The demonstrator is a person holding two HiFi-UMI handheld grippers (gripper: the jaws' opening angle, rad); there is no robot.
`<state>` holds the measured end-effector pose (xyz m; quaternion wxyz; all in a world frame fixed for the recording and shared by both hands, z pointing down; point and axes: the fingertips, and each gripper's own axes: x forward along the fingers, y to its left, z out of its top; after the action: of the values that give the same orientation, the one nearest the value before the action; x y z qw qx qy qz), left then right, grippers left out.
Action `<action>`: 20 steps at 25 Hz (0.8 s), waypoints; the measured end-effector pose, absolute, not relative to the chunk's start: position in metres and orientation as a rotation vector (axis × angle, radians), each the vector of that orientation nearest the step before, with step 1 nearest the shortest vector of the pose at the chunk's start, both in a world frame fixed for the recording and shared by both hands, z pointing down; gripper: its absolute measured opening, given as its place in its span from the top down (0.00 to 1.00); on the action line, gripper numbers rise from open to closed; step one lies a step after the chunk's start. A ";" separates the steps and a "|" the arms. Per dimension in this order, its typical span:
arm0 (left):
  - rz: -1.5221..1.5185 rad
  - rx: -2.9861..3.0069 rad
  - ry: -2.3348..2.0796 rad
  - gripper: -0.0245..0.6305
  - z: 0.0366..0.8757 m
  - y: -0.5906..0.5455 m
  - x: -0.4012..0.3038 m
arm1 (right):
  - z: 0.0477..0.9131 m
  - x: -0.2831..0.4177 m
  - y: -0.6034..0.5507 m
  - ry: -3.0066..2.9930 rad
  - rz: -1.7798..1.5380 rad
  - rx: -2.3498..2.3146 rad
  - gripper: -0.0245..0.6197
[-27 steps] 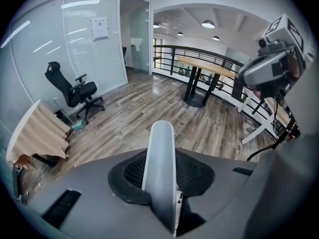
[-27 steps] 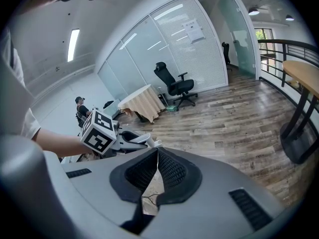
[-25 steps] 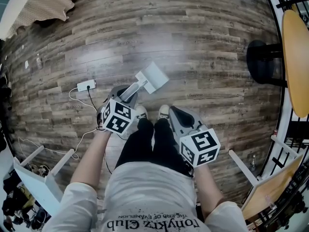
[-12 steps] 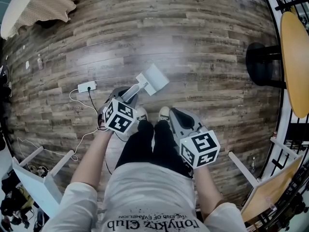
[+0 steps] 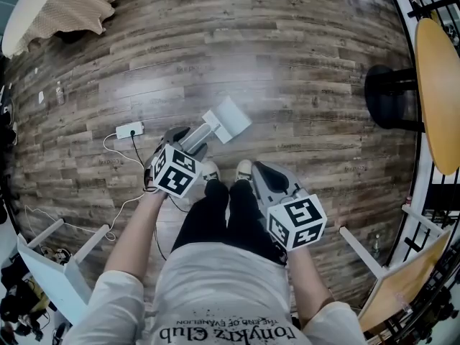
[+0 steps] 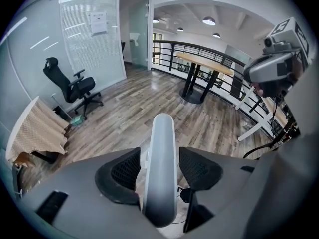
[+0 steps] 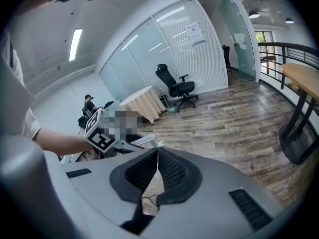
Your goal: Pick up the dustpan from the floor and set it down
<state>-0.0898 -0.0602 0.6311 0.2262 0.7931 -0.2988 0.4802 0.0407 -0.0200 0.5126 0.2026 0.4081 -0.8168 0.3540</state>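
Observation:
A white dustpan (image 5: 228,118) lies on the wood floor just ahead of the person's feet, its handle (image 5: 202,136) running back toward my left gripper (image 5: 190,142). In the left gripper view the rounded white handle (image 6: 163,133) stands between the two black pads (image 6: 124,171), with a narrow gap on each side; the jaws of the left gripper (image 6: 162,172) are opening. My right gripper (image 5: 256,169) hangs over the right shoe, clear of the dustpan. Its pads (image 7: 169,171) meet at the tips with nothing between them. In the right gripper view, part of the dustpan (image 7: 147,141) shows past the right gripper (image 7: 157,156).
A white power strip (image 5: 129,128) with its cable lies left of the left gripper. A round wooden table (image 5: 440,85) on a black base (image 5: 392,92) stands at the right. White furniture frames (image 5: 65,254) sit at the lower left, a beige-draped table (image 5: 68,6) at the upper left.
The left gripper's jaws stand a little wider round the handle than before. The dustpan and both hands have hardly moved.

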 end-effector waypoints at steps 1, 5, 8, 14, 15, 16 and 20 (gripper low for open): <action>1.319 2.187 -0.825 0.57 0.630 -0.059 -0.091 | 0.513 0.039 -0.019 -2.281 0.988 1.136 0.92; 1.306 2.195 -0.827 0.56 0.626 -0.059 -0.094 | 0.510 0.035 -0.020 -2.286 0.982 1.131 0.92; 1.297 2.198 -0.830 0.56 0.622 -0.059 -0.096 | 0.506 0.032 -0.020 -2.295 0.972 1.129 0.92; 1.282 2.214 -0.866 0.56 0.606 -0.061 -0.100 | 0.495 0.032 -0.023 -2.310 0.936 1.130 0.92; 1.276 2.217 -0.877 0.56 0.603 -0.062 -0.100 | 0.493 0.032 -0.023 -2.314 0.928 1.131 0.92; 1.270 2.219 -0.887 0.56 0.600 -0.062 -0.100 | 0.490 0.032 -0.024 -2.319 0.920 1.132 0.92; 1.241 2.225 -0.906 0.56 0.586 -0.057 -0.101 | 0.479 0.030 -0.023 -2.341 0.889 1.133 0.92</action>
<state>-0.1005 -0.0574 0.5859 0.2170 0.8032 -0.3272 0.4480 0.0299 -0.0230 0.4790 0.1950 0.4044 -0.8353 0.3173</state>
